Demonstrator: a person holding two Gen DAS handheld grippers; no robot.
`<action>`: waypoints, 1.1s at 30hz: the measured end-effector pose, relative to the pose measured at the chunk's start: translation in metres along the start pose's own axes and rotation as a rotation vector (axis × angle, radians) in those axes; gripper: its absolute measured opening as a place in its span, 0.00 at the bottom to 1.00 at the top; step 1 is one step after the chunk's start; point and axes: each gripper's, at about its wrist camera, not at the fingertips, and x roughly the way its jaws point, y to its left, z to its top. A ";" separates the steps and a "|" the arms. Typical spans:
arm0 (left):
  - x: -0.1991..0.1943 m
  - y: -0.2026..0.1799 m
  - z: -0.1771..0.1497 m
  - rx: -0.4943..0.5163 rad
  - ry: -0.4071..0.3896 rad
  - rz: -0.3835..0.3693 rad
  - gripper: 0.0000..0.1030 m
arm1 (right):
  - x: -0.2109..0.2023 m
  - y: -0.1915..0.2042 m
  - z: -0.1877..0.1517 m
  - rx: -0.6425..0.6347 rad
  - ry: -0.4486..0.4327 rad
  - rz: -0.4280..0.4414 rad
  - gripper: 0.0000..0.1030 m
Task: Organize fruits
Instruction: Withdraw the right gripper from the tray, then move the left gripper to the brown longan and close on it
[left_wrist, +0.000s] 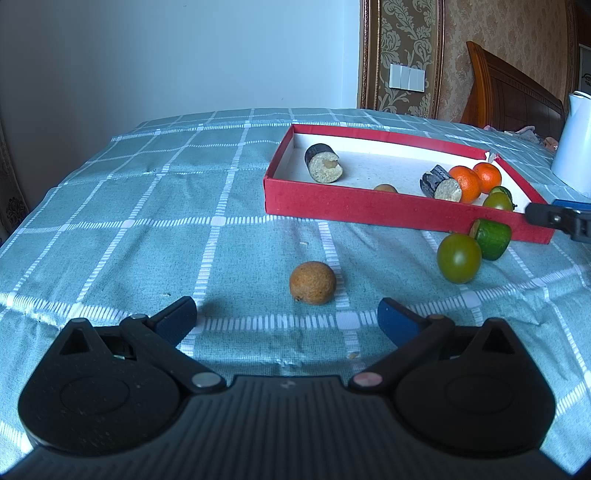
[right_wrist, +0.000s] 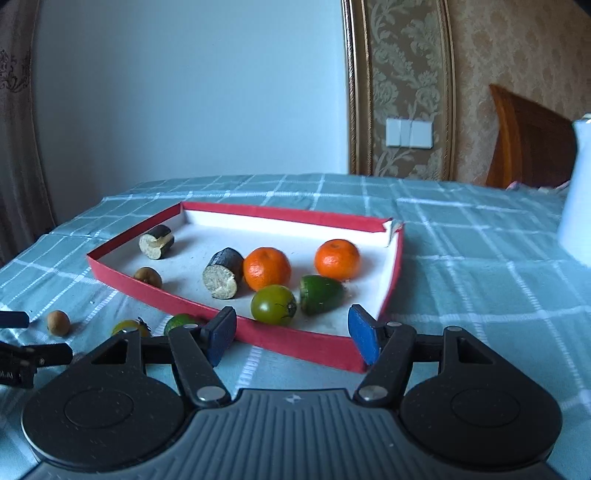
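A brown round fruit (left_wrist: 313, 282) lies on the checked cloth just ahead of my left gripper (left_wrist: 286, 314), which is open and empty. To its right, outside the red tray (left_wrist: 369, 208), sit a green tomato (left_wrist: 459, 257) and a cut green piece (left_wrist: 491, 238). My right gripper (right_wrist: 291, 334) is open over the near wall of the tray (right_wrist: 295, 338), holding nothing. Just beyond it, inside the tray, lie a green tomato (right_wrist: 274, 304), a green piece (right_wrist: 319, 293), two oranges (right_wrist: 266, 268) (right_wrist: 337, 259), two dark cut cylinders (right_wrist: 223, 273) (right_wrist: 157, 242) and a small brown fruit (right_wrist: 147, 277).
A white jug (right_wrist: 576, 206) stands on the cloth at the far right. The table drops off at the left edge, with a curtain beside it. A wooden headboard (left_wrist: 517, 92) and papered wall rise behind the table.
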 end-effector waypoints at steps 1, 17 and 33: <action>0.000 0.000 0.000 0.000 0.000 0.000 1.00 | -0.003 0.001 -0.001 -0.005 -0.005 -0.005 0.67; 0.000 0.000 0.000 0.000 0.000 0.000 1.00 | -0.008 -0.012 -0.021 0.036 0.092 0.019 0.67; 0.008 -0.002 0.010 -0.018 0.015 0.000 0.95 | 0.002 -0.018 -0.023 0.070 0.151 0.060 0.93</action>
